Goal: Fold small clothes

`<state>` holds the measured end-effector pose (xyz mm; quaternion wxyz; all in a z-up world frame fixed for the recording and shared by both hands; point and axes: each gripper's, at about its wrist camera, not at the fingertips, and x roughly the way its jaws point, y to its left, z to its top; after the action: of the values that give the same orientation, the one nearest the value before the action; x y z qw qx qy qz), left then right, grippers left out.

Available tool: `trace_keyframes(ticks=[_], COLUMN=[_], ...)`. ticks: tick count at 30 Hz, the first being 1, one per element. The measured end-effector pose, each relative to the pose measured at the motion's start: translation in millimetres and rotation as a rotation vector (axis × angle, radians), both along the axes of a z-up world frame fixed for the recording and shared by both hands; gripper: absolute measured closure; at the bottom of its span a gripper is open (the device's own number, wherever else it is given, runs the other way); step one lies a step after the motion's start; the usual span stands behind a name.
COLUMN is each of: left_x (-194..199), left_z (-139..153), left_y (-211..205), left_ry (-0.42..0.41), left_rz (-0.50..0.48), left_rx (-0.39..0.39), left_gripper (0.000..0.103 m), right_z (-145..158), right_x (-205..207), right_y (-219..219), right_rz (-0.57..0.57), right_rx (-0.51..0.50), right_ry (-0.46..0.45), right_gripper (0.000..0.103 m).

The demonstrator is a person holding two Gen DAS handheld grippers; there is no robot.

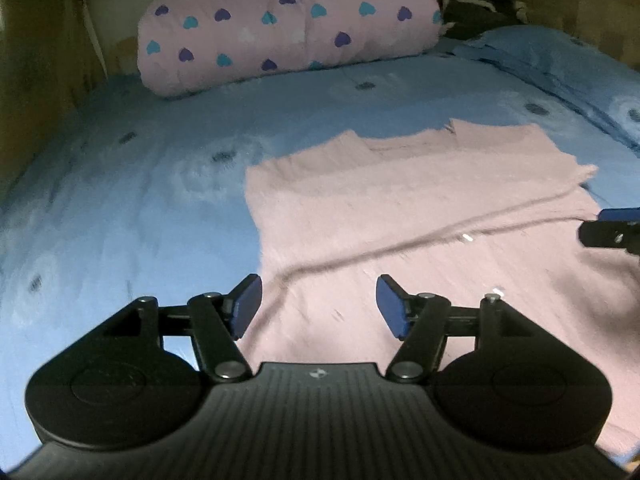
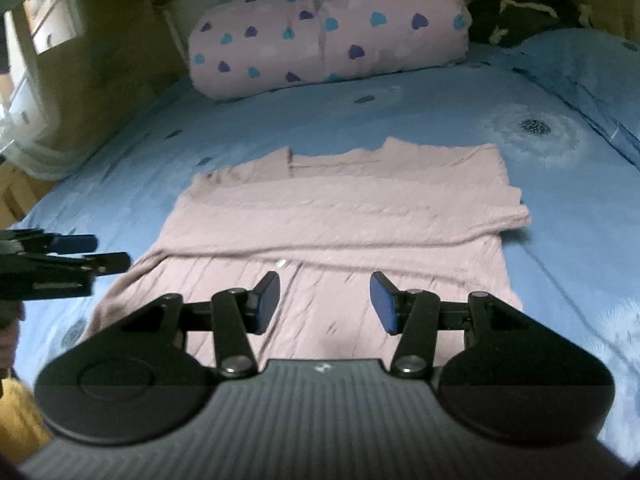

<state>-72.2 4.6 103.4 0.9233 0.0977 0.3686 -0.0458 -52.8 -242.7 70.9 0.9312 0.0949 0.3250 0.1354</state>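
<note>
A pale pink knitted garment [image 1: 420, 208] lies flat on the blue bedspread [image 1: 140, 184], with one part folded across its middle. My left gripper [image 1: 318, 304] hovers over the garment's near left edge, its blue pads apart and nothing between them. In the right wrist view the same garment [image 2: 344, 216] spreads out ahead, and my right gripper [image 2: 324, 304] hangs above its near end, jaws apart and empty. The left gripper [image 2: 80, 256] shows at that view's left edge; the right gripper's tip [image 1: 612, 228] pokes in at the right of the left wrist view.
A rolled pink quilt [image 2: 332, 28] with blue and purple hearts lies at the head of the bed. A dark bundle [image 2: 520, 12] sits beside it, behind a blue pillow [image 2: 592, 64]. Wooden furniture [image 2: 92, 80] stands along the bed's left side.
</note>
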Motion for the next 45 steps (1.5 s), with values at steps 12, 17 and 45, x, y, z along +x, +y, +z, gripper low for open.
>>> trace_keyframes(ticks=[12,17,45], left_x=[-101.3,-133.6,-107.4], left_z=[-23.3,-39.3,-47.1], left_y=[-24.5,-35.4,-26.1], left_ry=[0.055,0.104,0.135], left_rz=[-0.119,-0.221,-0.152], left_rx=[-0.101,-0.164,-0.368], left_gripper=[0.032,0.032,0.092], right_z=[-0.4,-5.6,-24.4], right_x=[-99.8,-116.0,-135.0], right_y=[22.2,19.5,60.9], right_rz=[0.075,0.048,0.268], right_rx=[-0.039,-0.016,-0.054], right_ry=[-0.021,-0.004,0.049], right_gripper=[0.051,0.051,0.076])
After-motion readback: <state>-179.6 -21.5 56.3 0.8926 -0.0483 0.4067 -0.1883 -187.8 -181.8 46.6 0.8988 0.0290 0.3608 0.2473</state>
